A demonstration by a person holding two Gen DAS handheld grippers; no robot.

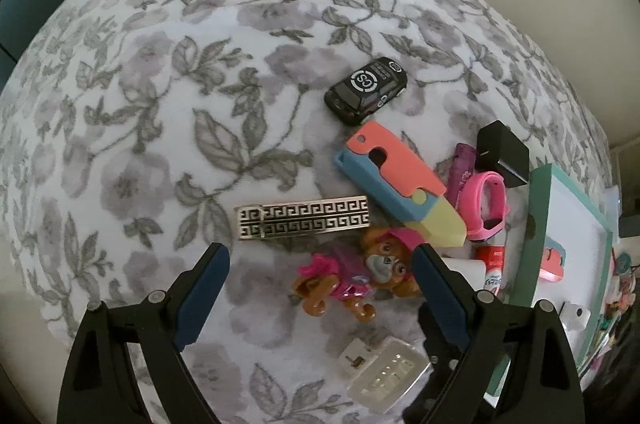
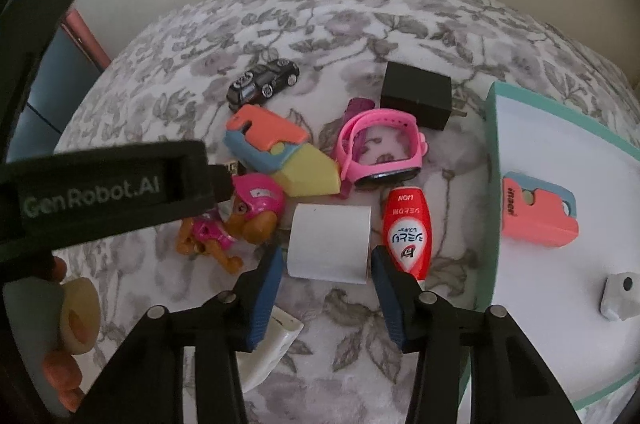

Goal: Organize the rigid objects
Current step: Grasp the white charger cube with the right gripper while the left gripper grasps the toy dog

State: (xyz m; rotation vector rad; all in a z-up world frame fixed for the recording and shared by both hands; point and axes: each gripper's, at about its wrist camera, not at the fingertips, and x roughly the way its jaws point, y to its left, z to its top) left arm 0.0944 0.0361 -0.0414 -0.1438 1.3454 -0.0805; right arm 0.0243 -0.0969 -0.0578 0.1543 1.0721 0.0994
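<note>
My right gripper (image 2: 326, 258) points down at a white block (image 2: 330, 244) lying on the flowered bedspread. Its blue pads (image 2: 266, 288) press on the block's two near sides. A red tube (image 2: 406, 232) lies just right of the block. My left gripper (image 1: 320, 256) hangs open over a brown and pink puppy figure (image 1: 348, 276), which lies between the fingers without touching them. The teal tray (image 2: 490, 184) with a white floor stands at the right. It holds a coral and blue case (image 2: 540, 212) and a small white piece (image 2: 618, 296).
On the bedspread lie a black toy car (image 1: 366, 90), a coral, blue and yellow toy knife (image 1: 396, 184), a pink watch (image 2: 380, 148), a black adapter (image 2: 416, 96), a patterned metal bar (image 1: 302, 220) and a clear case (image 1: 384, 372). A hand holds the left gripper's body (image 2: 112, 192).
</note>
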